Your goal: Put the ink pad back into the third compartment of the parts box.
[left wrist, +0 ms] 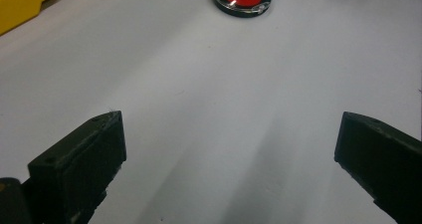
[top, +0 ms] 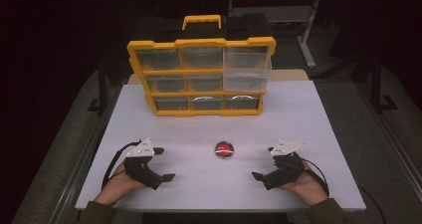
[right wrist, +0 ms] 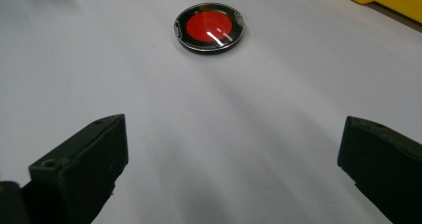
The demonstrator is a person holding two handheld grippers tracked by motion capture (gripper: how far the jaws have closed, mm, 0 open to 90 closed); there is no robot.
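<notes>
Both grippers rest wide open and empty; nothing looks started.

The left gripper point(top: 163, 163) and right gripper point(top: 263, 162) lie on the white desk point(top: 308, 124), fingers point(left wrist: 84, 159) spread, touching nothing. The round red disc with a black rim point(top: 224, 149) sits between them, untouched; behind it stands the yellow organiser with clear drawers point(top: 201, 77), one top drawer pulled out.

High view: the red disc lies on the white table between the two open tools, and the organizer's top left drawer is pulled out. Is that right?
Not quite. The high view shows the yellow organizer's top right drawer pulled out, not the top left. The red disc does lie on the white table between the open left tool and right tool.
</notes>
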